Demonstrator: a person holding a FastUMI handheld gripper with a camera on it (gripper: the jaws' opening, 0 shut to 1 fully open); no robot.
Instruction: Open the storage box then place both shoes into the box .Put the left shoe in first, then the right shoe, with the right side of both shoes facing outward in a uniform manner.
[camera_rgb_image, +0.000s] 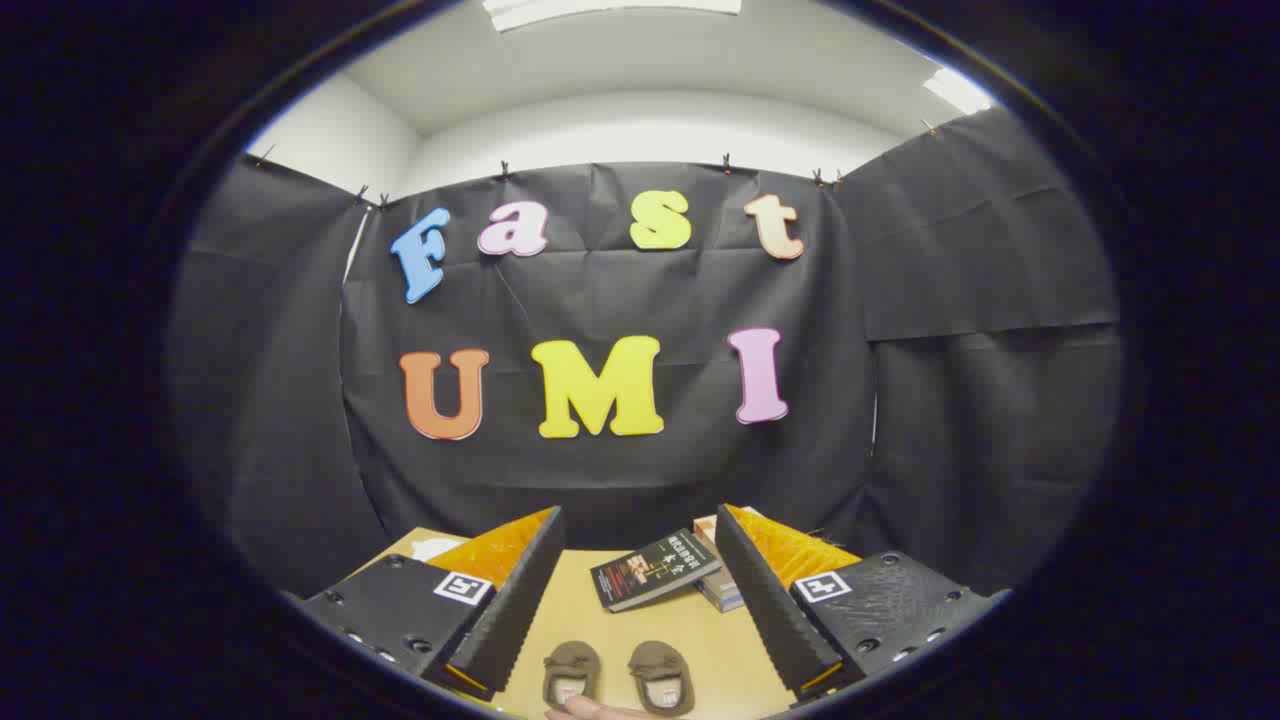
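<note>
Two small brown shoes, one (571, 673) beside the other (661, 677), sit side by side on the tan tabletop (570, 590), toes pointing away, below and between the fingers of the gripper (640, 560), which is held high above them with its jaws spread wide and nothing between them. A fingertip of someone's hand (590, 708) shows at the near edge of the shoes. Beyond the shoes a dark book (653, 570) lies flat, and just right of it a small stack of books (722, 580) is partly hidden behind the right finger. A storage box cannot be made out from here, so the opening step looks not yet begun. The risks lie mostly in the order and the facing: the shoes are a close match and lie near each other, so the wrong one could be picked first, or a wide grasp could catch both at once. Soft uppers may fold under the jaws and let a shoe twist, leaving its right side facing the wrong way. Reaching low past the books could also nudge them.
</note>
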